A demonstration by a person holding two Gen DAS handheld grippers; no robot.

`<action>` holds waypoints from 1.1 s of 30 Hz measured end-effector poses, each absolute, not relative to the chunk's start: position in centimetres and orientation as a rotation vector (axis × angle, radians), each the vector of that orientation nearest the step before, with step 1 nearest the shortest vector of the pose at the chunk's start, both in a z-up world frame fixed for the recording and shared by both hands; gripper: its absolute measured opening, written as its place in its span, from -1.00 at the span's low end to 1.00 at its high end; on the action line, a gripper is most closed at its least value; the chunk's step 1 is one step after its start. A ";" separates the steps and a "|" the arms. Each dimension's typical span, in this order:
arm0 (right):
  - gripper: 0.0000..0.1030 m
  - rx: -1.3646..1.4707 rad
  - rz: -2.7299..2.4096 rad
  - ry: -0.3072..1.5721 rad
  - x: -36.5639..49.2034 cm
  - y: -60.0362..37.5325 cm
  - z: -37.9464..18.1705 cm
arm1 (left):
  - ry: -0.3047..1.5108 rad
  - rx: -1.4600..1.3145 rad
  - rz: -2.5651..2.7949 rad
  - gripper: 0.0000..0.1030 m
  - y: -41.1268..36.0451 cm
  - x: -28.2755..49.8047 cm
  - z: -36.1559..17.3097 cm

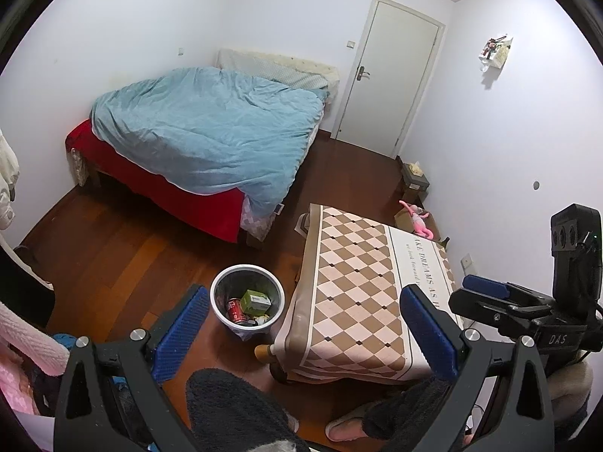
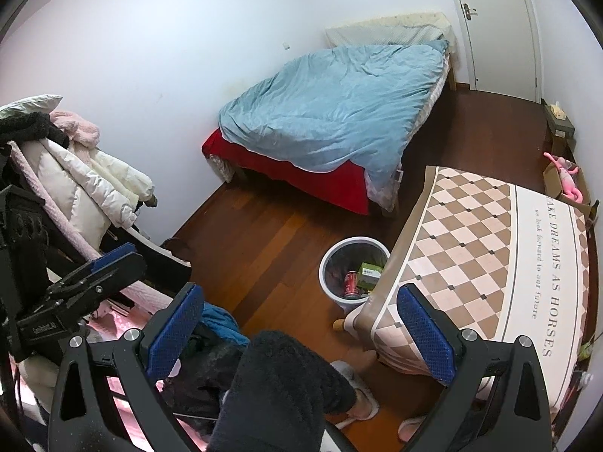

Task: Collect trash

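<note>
Trash inside round white plastic bin (image 1: 247,297) on wooden plank floor (image 1: 132,248), beside diamond-patterned cloth-covered surface (image 1: 354,275).
Red metal can (image 1: 236,310), green cardboard box (image 1: 256,300) within; left gripper (image 1: 301,333) and right gripper (image 2: 297,335) blue ribbed fingers (image 1: 181,333) spread apart, empty.

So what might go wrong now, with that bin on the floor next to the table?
1. The trash bin sits close against the covered table; from the right wrist view the tablecloth edge hides part of its rim, so a gripper reaching in might snag the cloth.
2. It already holds a red can and a green box; bumping the bin might spill them.
3. The person's slippered feet stand nearby and might kick it.
</note>
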State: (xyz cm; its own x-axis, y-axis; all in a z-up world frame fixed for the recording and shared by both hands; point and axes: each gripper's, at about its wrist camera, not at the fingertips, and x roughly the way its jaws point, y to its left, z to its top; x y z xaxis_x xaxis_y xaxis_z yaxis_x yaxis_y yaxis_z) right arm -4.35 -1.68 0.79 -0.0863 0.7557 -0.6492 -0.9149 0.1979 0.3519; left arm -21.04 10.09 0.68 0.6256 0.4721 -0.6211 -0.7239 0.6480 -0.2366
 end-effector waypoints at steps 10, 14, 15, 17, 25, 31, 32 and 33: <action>1.00 -0.223 1.413 0.866 -4.2 -2.4 1.5 | 0.548 -0.516 0.698 1.00 9.8 -20.6 0.5; 1.00 -0.220 1.414 0.858 -4.0 -2.6 1.8 | 0.547 -0.518 0.694 1.00 9.6 -20.5 0.6; 1.00 -0.217 1.413 0.859 -3.9 -2.7 1.9 | 0.547 -0.518 0.691 1.00 9.6 -20.5 0.6; 1.00 -0.213 1.409 0.855 -3.8 -2.8 2.0 | 0.547 -0.517 0.690 1.00 9.5 -20.5 0.7; 1.00 -0.205 1.401 0.850 -3.4 -3.4 2.3 | 0.553 -0.506 0.678 1.00 9.4 -20.1 1.1; 1.00 -0.205 1.402 0.840 -3.2 -3.9 2.6 | 0.551 -0.500 0.670 1.00 9.1 -19.9 1.4; 1.00 -0.204 1.402 0.839 -3.2 -4.0 2.6 | 0.550 -0.497 0.671 1.00 9.1 -19.9 1.4; 1.00 -0.206 1.402 0.837 -3.2 -4.0 2.7 | 0.550 -0.496 0.669 1.00 9.0 -19.9 1.5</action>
State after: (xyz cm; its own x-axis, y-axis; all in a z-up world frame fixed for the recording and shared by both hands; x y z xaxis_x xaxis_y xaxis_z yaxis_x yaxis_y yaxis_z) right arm -3.20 -4.00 2.70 -0.0583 0.7810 -0.6218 -0.9180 0.2028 0.3408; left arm -19.87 9.04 1.48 0.6548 0.4382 -0.6158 -0.6890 0.6809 -0.2481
